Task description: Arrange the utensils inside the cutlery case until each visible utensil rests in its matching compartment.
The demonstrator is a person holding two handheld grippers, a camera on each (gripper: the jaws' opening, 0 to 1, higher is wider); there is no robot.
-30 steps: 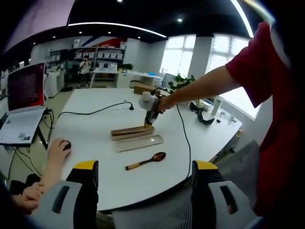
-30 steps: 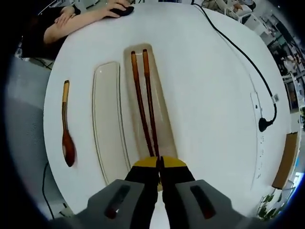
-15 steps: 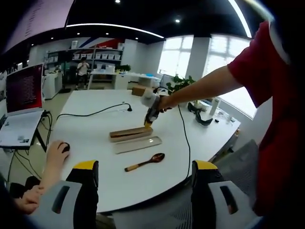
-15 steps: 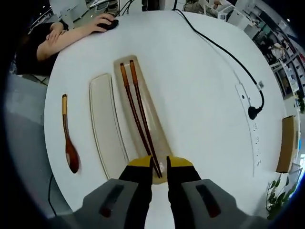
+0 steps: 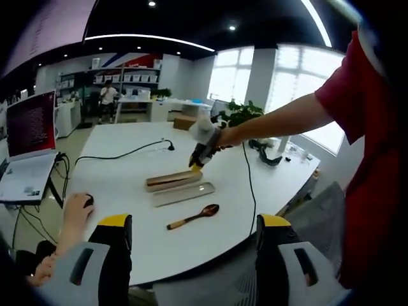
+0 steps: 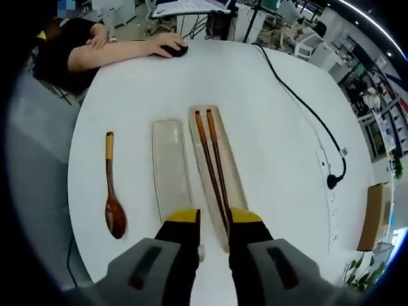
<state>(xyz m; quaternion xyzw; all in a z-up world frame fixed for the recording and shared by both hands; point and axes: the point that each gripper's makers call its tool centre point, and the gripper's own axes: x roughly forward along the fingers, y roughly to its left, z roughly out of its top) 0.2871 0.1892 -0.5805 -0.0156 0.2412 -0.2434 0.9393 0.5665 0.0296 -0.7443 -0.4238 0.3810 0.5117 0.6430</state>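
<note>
Right claw: your right claw (image 6: 213,220) is parted with nothing between its yellow-tipped jaws, hovering over the end of the cutlery case nearest the counter's edge; from the left gripper view the same claw (image 5: 196,164) hangs above the case's far end.
Left claw: your left claw (image 5: 194,224) is held wide apart and empty, back from the counter's near edge.
Chopsticks: the two dark wooden chopsticks (image 6: 212,167) lie side by side, lengthwise, inside the cutlery case (image 6: 236,185), their lower ends passing between your right jaws.
Case: it sits mid-counter (image 6: 280,153), long axis running toward the edge under your right claw.
Lid: a clear, shallow lid (image 6: 170,169) lies just beside the case, parallel to it, on the side toward the spoon.
Spoon: the wooden spoon (image 6: 112,197) rests on the bare counter, apart from the lid, parallel to it, bowl toward the counter's edge; it is outside the case.
Other hand: another person's hand (image 6: 160,44) covers a mouse at the far edge.
Cable: a black cable (image 6: 305,105) runs across the counter, well apart from the case.
</note>
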